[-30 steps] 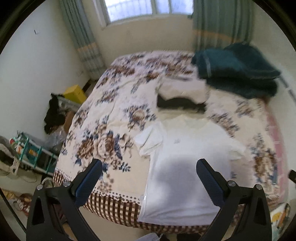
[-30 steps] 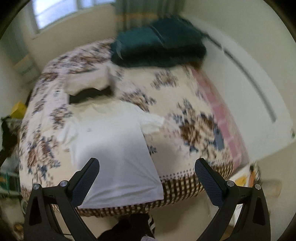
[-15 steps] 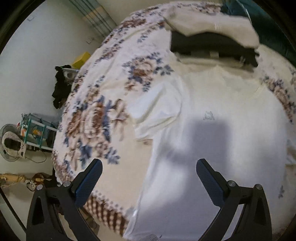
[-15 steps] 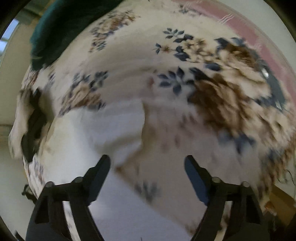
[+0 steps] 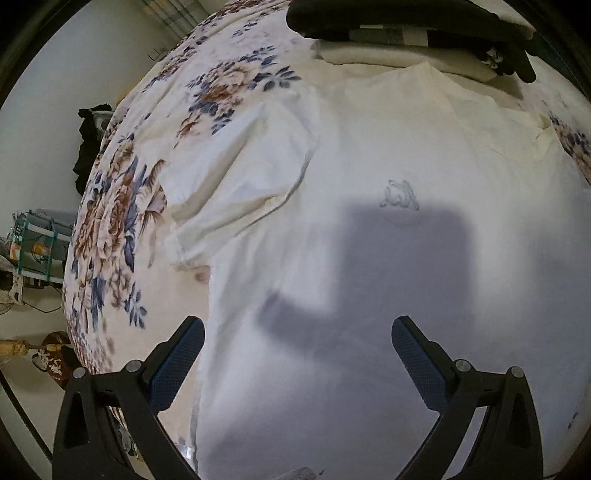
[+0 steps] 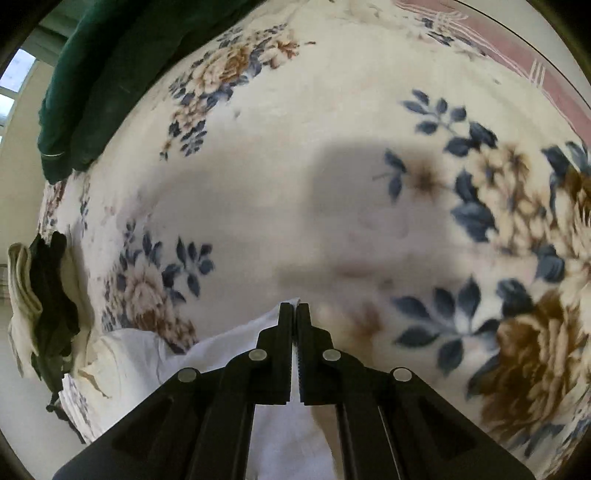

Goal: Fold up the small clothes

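Note:
A white T-shirt (image 5: 369,258) lies flat on the floral bedspread (image 5: 122,206), front up, with a small grey logo on the chest. Its left sleeve (image 5: 236,177) is spread out and creased. My left gripper (image 5: 297,328) is open and empty, low over the shirt's left side near the hem. In the right wrist view my right gripper (image 6: 294,308) is shut on the white T-shirt (image 6: 221,354) at its right sleeve edge, close to the bedspread (image 6: 258,184).
Folded black and cream clothes (image 5: 406,33) lie just beyond the shirt's collar; they also show in the right wrist view (image 6: 40,295). A dark green blanket (image 6: 110,55) sits at the far end of the bed. Floor clutter and a rack (image 5: 33,243) stand left of the bed.
Both grippers have dropped close to the bed. The right gripper has gone from open to shut on the shirt's right sleeve. The left gripper stays open.

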`<state>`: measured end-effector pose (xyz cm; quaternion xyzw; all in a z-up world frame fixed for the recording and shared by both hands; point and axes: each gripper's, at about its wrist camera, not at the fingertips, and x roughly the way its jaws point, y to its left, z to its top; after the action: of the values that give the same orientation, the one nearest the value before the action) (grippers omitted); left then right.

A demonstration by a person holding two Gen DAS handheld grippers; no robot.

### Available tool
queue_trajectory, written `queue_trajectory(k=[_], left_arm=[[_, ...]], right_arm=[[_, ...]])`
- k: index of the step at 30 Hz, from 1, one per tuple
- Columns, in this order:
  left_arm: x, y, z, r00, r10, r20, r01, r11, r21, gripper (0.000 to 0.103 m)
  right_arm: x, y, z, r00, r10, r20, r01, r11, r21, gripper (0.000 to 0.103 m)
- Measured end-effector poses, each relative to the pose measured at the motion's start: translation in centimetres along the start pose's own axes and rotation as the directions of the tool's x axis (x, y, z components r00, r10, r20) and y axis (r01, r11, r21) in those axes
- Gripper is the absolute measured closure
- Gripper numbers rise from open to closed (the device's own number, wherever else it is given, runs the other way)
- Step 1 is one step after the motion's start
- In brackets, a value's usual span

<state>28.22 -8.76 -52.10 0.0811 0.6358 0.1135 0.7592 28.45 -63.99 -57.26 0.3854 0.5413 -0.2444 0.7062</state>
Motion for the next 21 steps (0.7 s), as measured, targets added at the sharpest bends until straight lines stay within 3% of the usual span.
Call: queue_trajectory(k=[1, 3, 4, 5, 7, 11, 13, 15, 16, 17, 19, 20, 21], left_arm=[[-0.1, 0.1, -0.1, 1.000, -0.004, -0.001, 0.004, 1.000, -0.004, 0.000], [-0.4, 0.9, -0.3, 1.000, -0.012, -0.003, 0.012, 1.000, -0.018, 0.000], [-0.5, 0.9, -0.3, 1.000, -0.011, -0.002, 0.011, 1.000, -0.022, 0.000], [-0.5, 1.5, -0.5, 1.000, -0.008, -0.003, 0.008, 1.000, -0.026, 0.000], [-0.2, 2.3, -0.8, 1.000, 0.000, -0.005, 0.000, 0.999, -0.034, 0.000], [1.0, 4.5, -1.6, 0.999, 0.028, -0.031, -0.029, 0.998, -0.050, 0.000], [1.6, 5.7, -1.9, 0.999, 0.036, -0.038, -0.038, 0.997, -0.064, 0.000], [1.9, 6.8, -2.2, 0.998, 0.044, -0.038, -0.047, 0.996, -0.076, 0.000], [2.0, 7.2, -2.3, 0.998, 0.045, -0.038, -0.048, 0.996, -0.080, 0.000], [2.1, 7.8, -2.4, 0.998, 0.044, -0.040, -0.048, 0.995, -0.087, 0.000], [2.3, 9.0, -2.7, 0.998, 0.044, -0.040, -0.049, 0.993, -0.109, 0.000], [2.4, 9.8, -2.9, 0.998, 0.045, -0.040, -0.050, 0.991, -0.122, 0.000], [2.5, 10.4, -3.0, 0.998, 0.046, -0.042, -0.051, 0.990, -0.129, 0.000]], right_arm=[[0.0, -0.1, -0.2, 1.000, -0.002, -0.024, 0.002, 1.000, 0.007, 0.095], [-0.9, -1.4, -1.9, 0.999, 0.007, -0.045, -0.005, 0.999, 0.045, 0.072], [-1.9, -2.8, -3.6, 0.999, 0.030, -0.034, -0.026, 0.995, 0.099, 0.053], [-2.3, -3.8, -5.3, 0.998, 0.062, -0.033, -0.056, 0.987, 0.153, 0.045], [-2.4, -6.5, -8.5, 0.989, 0.131, -0.069, -0.110, 0.962, 0.250, 0.044], [1.5, -9.0, -14.3, 0.938, 0.335, -0.087, -0.258, 0.843, 0.473, 0.044], [3.1, -9.1, -15.8, 0.922, 0.385, -0.026, -0.312, 0.784, 0.536, 0.044], [3.1, -8.7, -16.3, 0.920, 0.386, 0.070, -0.359, 0.756, 0.548, 0.050], [2.6, -8.1, -16.4, 0.921, 0.372, 0.112, -0.372, 0.760, 0.533, 0.079], [2.1, -6.7, -16.2, 0.934, 0.336, 0.122, -0.350, 0.792, 0.500, 0.095], [0.5, -3.2, -15.7, 0.952, 0.271, 0.145, -0.307, 0.871, 0.384, 0.098], [-0.5, 0.0, -15.5, 0.966, 0.216, 0.145, -0.247, 0.934, 0.258, 0.098], [-1.3, 2.7, -15.6, 0.972, 0.179, 0.151, -0.200, 0.969, 0.145, 0.098]])
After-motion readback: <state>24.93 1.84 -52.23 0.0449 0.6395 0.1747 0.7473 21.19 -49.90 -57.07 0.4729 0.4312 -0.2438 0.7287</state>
